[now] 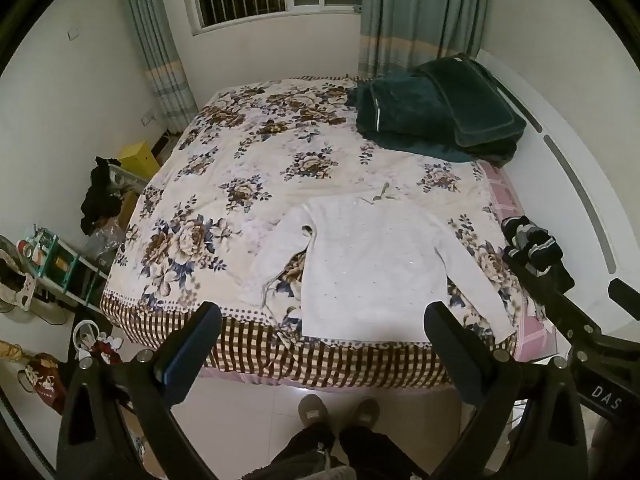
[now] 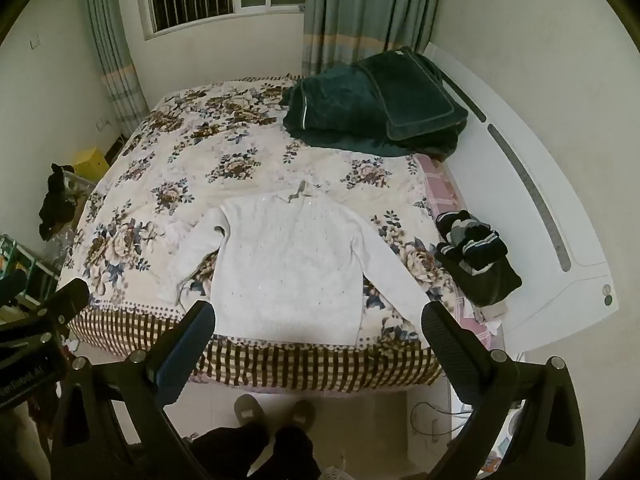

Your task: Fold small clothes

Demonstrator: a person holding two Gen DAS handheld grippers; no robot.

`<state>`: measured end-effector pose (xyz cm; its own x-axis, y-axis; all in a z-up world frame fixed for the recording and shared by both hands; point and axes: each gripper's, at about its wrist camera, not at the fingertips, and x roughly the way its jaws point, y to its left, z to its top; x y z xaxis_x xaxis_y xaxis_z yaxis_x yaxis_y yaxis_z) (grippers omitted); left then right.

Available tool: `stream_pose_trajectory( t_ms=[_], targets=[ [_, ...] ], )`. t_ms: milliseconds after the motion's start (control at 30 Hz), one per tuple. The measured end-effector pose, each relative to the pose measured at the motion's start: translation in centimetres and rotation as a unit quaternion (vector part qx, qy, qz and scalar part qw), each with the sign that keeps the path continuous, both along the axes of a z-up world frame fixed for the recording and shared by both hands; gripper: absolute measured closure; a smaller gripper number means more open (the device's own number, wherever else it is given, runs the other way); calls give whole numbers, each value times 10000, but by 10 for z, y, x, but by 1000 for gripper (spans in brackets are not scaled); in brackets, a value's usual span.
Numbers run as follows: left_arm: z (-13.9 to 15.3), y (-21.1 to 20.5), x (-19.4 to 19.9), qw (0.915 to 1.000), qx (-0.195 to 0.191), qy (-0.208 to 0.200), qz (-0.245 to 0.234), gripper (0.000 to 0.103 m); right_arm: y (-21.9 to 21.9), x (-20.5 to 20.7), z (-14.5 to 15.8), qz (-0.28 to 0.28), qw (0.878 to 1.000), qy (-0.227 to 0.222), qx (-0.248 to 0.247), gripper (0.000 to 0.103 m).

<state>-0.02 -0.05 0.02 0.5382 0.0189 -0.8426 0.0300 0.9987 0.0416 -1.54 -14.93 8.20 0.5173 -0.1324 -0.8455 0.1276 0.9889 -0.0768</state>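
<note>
A small white long-sleeved sweater [image 1: 372, 264] lies flat, spread out, near the front edge of the floral bedspread [image 1: 248, 152]; it also shows in the right wrist view [image 2: 292, 268]. Its sleeves angle down to either side. My left gripper [image 1: 322, 320] is open and empty, held above the bed's front edge, short of the sweater's hem. My right gripper [image 2: 318, 318] is open and empty too, just in front of the hem. The right gripper's body shows at the right edge of the left wrist view [image 1: 592, 344].
A pile of dark striped clothes [image 2: 472, 252] sits at the bed's right edge. A folded dark green blanket [image 2: 376, 108] lies at the far right corner. A white headboard [image 2: 540, 208] runs along the right. Clutter and shelves [image 1: 52, 264] stand left. My slippered feet [image 1: 336, 412] are on the tiled floor.
</note>
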Motion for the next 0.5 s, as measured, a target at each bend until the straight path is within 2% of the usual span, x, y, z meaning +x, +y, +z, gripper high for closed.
stream_pose_trajectory(
  t_ms=[500],
  targets=[
    [3, -3, -1, 10000, -50, 9, -10, 0, 2, -1, 3, 13, 10000, -3, -1, 0]
  ],
)
